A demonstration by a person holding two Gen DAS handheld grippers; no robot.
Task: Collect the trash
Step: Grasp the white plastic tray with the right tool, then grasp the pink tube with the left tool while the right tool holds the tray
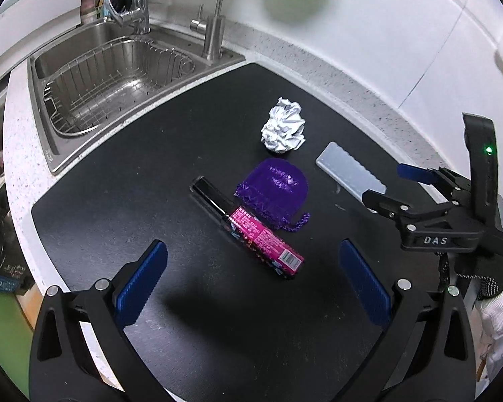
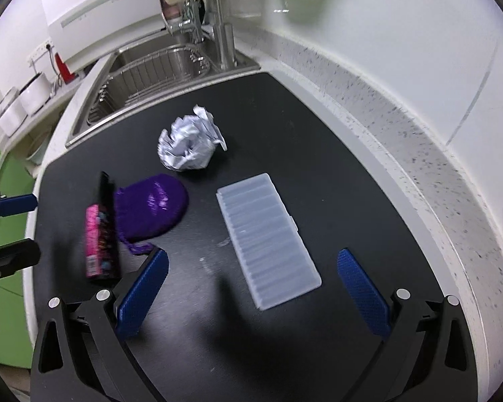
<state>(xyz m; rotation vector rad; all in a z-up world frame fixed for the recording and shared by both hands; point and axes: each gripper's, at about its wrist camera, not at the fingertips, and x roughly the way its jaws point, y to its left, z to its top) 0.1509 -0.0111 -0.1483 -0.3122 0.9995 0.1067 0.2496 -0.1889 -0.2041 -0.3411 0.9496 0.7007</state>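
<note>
Pink-black box (image 1: 248, 229) before my wide-open left gripper (image 1: 251, 281), long axis 10-to-4 o'clock; right gripper (image 2: 251, 288) wide too.

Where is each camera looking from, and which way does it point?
Left wrist: sits on the open left gripper, looks down at the pink box; the right gripper and a gloved hand show.
Right wrist: on the open right gripper, over the clear plastic tray; the left gripper shows.
Both share the crumpled paper and purple pouch.
</note>
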